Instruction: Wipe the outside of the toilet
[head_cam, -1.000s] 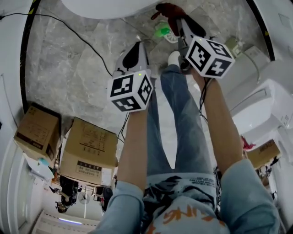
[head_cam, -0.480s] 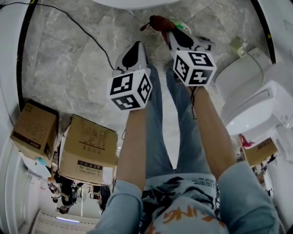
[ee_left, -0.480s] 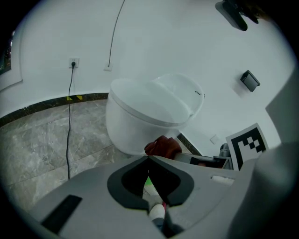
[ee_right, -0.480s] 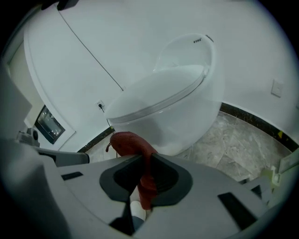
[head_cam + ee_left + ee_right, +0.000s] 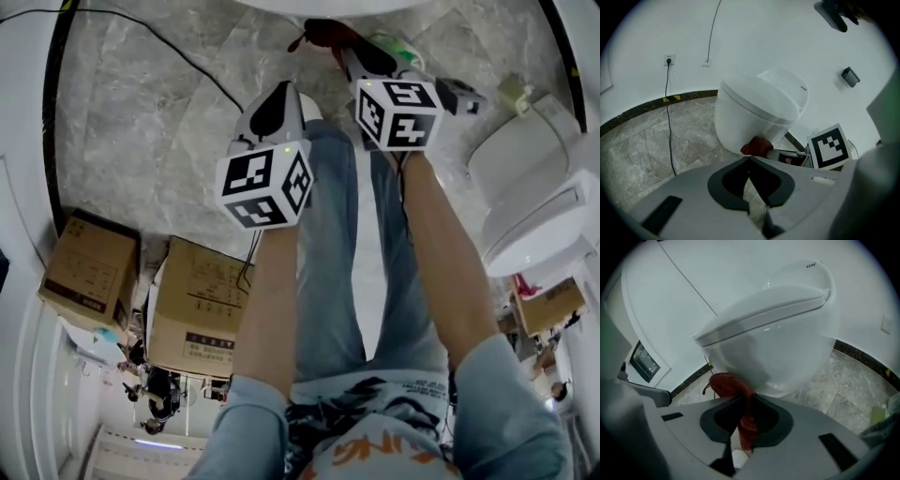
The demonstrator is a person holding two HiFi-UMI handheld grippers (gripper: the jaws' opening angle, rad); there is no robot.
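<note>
A white toilet (image 5: 778,329) stands against the wall, its lid down; only its lower rim (image 5: 328,6) shows at the top of the head view. My right gripper (image 5: 743,397) is shut on a red cloth (image 5: 727,384), whose bunched end rests against the bowl's lower outside. The same cloth (image 5: 757,146) appears at the bowl's base (image 5: 754,117) in the left gripper view. My left gripper (image 5: 749,159) is shut with nothing in it, held back from the bowl, left of the right gripper (image 5: 328,33).
Two cardboard boxes (image 5: 202,305) (image 5: 89,272) sit on the marble floor behind me. A black cable (image 5: 669,122) runs from a wall socket across the floor. Another white toilet (image 5: 534,187) stands at the right. A green-topped item (image 5: 394,45) lies near the right gripper.
My right gripper with the red cloth has moved left and forward until the cloth meets the bowl. The left gripper has held its place.
</note>
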